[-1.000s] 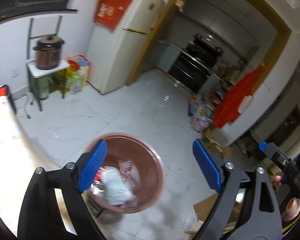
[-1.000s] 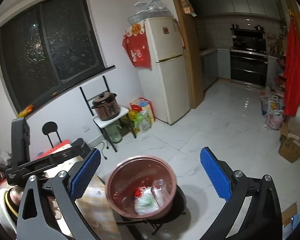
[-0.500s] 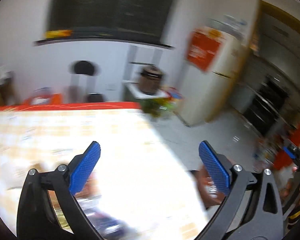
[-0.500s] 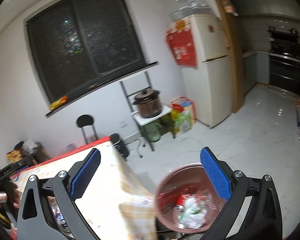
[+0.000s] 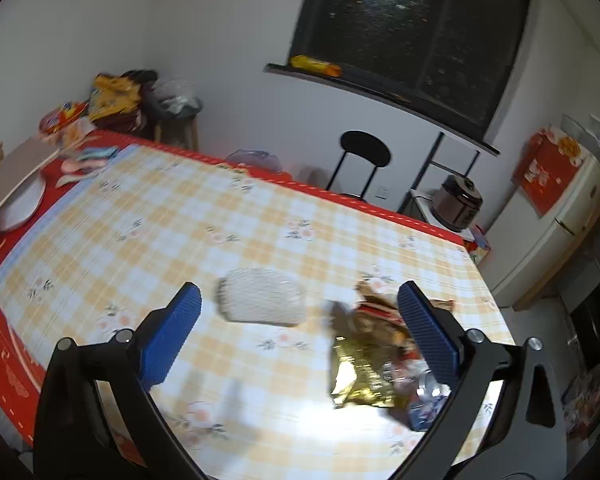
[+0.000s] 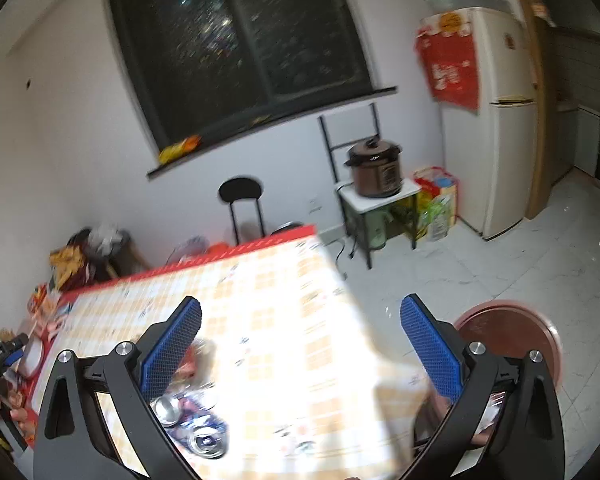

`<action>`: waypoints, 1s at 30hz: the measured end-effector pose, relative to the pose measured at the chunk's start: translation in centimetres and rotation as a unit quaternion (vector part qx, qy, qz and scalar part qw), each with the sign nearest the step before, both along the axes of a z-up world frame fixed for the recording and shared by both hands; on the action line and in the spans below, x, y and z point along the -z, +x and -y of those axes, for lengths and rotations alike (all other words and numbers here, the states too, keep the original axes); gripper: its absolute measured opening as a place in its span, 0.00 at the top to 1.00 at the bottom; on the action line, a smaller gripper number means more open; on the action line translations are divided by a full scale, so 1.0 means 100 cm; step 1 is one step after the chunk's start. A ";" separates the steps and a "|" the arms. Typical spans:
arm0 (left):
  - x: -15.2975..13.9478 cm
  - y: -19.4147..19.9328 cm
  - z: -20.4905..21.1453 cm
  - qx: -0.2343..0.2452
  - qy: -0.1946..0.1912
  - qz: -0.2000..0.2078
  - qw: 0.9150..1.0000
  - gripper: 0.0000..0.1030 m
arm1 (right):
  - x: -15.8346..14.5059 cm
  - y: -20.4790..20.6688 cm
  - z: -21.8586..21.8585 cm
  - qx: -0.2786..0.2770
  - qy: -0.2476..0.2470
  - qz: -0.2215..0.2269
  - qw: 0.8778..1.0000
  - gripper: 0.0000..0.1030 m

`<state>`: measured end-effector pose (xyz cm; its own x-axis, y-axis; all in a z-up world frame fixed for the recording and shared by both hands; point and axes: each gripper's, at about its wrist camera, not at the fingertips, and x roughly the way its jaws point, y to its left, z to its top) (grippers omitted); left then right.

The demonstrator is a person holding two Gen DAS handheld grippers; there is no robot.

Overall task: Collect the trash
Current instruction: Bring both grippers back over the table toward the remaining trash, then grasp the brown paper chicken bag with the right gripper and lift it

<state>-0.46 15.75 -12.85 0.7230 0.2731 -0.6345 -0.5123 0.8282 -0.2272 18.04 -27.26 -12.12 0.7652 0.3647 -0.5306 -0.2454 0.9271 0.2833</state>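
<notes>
Checked tablecloth (image 5: 228,240) below both empty, wide-open grippers. Between left gripper (image 5: 300,332) fingers: white foam sleeve (image 5: 262,298), long axis crosswise. Gold wrapper (image 5: 360,368) by right finger; right gripper (image 6: 300,344) likewise spread.

The left gripper (image 5: 298,330) has swung away from the brown bin and now hangs over the checked table (image 5: 228,236), near a gold wrapper (image 5: 360,368). The right gripper (image 6: 300,344) has also turned toward that table, leaving the brown bin (image 6: 512,332) at its right edge.

No legible writing anywhere.
Showing only pale, blurred marks on the red hanging (image 6: 450,68) draped over the fridge (image 6: 500,120), a smeared panel on the brown cooker (image 6: 376,168), and unreadable print on the gold wrapper (image 5: 360,368).
</notes>
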 end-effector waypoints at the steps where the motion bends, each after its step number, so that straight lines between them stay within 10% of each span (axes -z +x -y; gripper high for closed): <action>1: 0.005 -0.011 -0.008 -0.002 -0.003 -0.001 1.000 0.06 | 0.001 -0.001 -0.017 -0.009 -0.008 -0.005 1.000 0.05; 14: 0.045 -0.041 -0.105 0.008 -0.038 -0.004 0.999 0.06 | 0.017 -0.013 -0.178 -0.089 -0.030 -0.044 0.995 0.05; 30: 0.084 -0.026 -0.174 0.041 -0.055 -0.033 0.997 0.06 | 0.115 0.036 -0.268 -0.021 -0.037 -0.154 0.987 0.05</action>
